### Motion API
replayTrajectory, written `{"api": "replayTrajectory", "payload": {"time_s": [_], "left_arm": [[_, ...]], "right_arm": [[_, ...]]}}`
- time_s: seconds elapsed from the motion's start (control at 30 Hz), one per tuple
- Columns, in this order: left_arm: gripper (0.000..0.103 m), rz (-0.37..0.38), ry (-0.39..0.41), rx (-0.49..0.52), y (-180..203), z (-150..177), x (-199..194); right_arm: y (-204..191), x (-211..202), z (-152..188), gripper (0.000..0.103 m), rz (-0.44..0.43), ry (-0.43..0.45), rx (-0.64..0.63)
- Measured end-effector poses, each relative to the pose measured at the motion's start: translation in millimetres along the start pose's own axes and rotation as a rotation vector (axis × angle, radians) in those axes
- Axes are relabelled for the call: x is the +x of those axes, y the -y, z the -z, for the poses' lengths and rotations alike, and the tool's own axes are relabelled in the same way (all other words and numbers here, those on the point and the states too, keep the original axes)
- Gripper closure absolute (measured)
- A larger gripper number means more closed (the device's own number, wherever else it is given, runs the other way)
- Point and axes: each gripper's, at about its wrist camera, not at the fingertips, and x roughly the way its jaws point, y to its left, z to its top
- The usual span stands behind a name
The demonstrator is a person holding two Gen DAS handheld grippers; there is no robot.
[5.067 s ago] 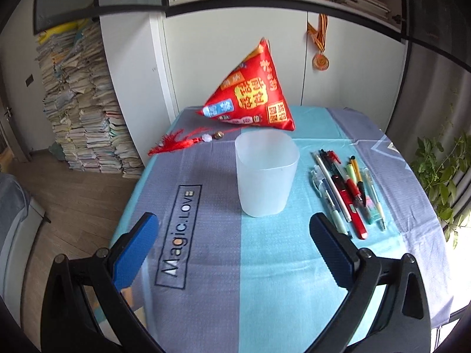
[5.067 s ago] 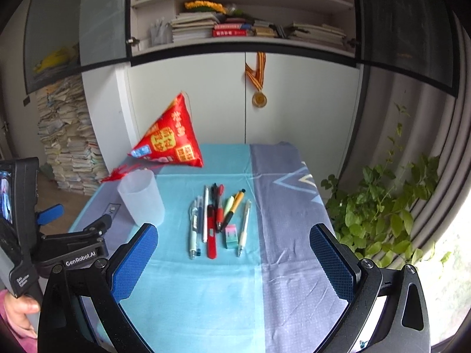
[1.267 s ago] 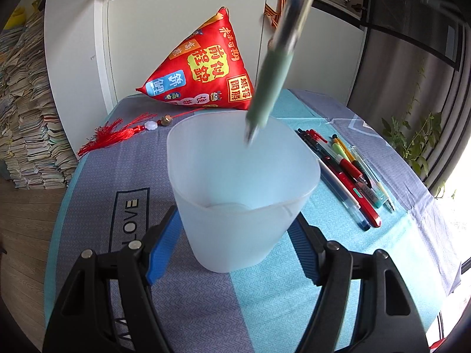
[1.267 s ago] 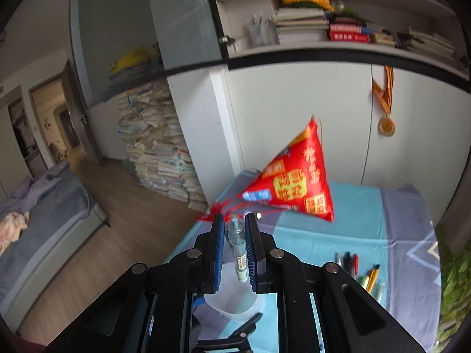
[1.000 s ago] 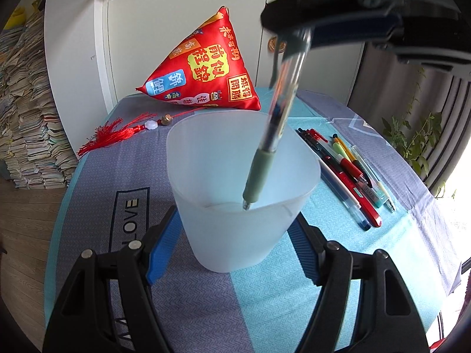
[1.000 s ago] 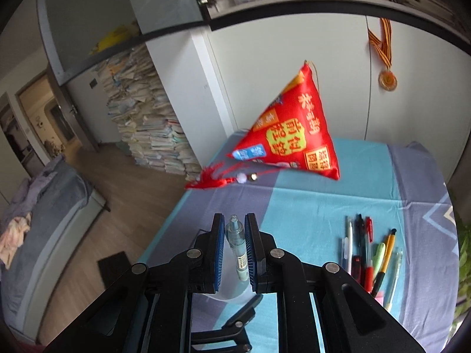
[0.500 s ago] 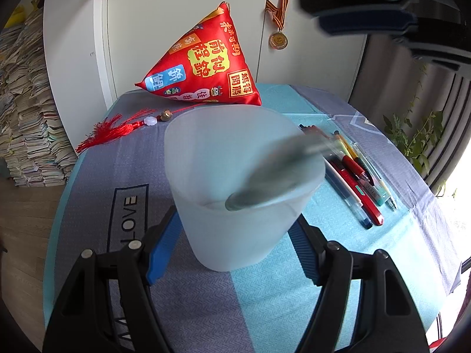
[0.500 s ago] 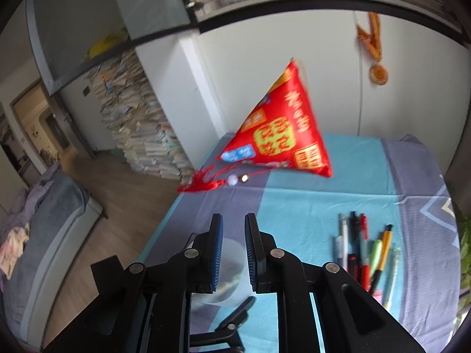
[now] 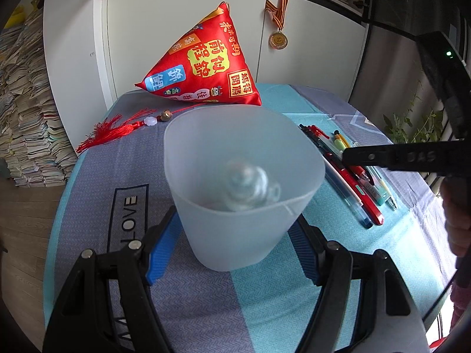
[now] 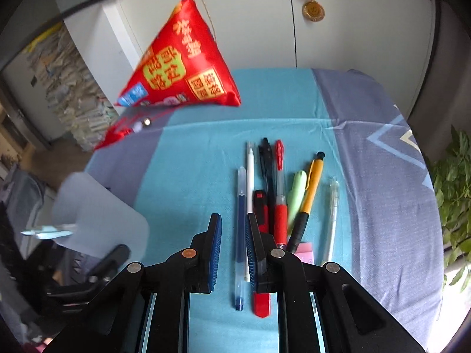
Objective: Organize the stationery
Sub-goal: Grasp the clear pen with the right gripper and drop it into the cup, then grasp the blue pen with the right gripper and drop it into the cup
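The left gripper (image 9: 234,245) clamped the frosted plastic cup (image 9: 244,176) between its blue pads, a blurred pen (image 9: 247,184) resting inside. The right gripper (image 10: 232,244) hovered with jaws narrowly parted and nothing between them, directly above the row of pens (image 10: 276,206), the blue pen (image 10: 240,229) lying just ahead of its fingertips. A clean next pick probably called for wider jaws, lowered squarely over that one barrel, clear of the neighbouring white pen (image 10: 250,176).

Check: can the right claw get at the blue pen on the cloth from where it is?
Probably yes. The right claw hangs slightly open right over the blue pen, nothing between; only the white pen lies close alongside.
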Motion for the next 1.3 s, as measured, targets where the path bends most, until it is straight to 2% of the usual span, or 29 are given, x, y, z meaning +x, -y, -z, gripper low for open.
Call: {"api": "replayTrajectory", "payload": {"time_s": [0.17, 0.47, 0.87, 0.97, 1.03, 1.3], "left_arm": [[0.031, 0.0, 0.0, 0.0, 0, 0, 0], [0.031, 0.0, 0.0, 0.0, 0, 0, 0], [0.032, 0.0, 0.0, 0.001, 0, 0, 0], [0.032, 0.0, 0.0, 0.001, 0, 0, 0], [0.032, 0.0, 0.0, 0.001, 0, 0, 0], [0.032, 0.0, -0.001, 0.001, 1, 0, 0]], "right_arm": [[-10, 19, -9, 0.088, 0.016, 0.024, -0.063], [-13, 53, -24, 0.088, 0.034, -0.002, -0.068], [-10, 62, -35, 0.088, 0.086, -0.009, -0.064], [-10, 63, -34, 0.088, 0.066, -0.011, -0.064], [-11, 67, -34, 0.088, 0.044, -0.042, -0.063], [-23, 71, -34, 0.088, 0.082, -0.06, -0.143]]}}
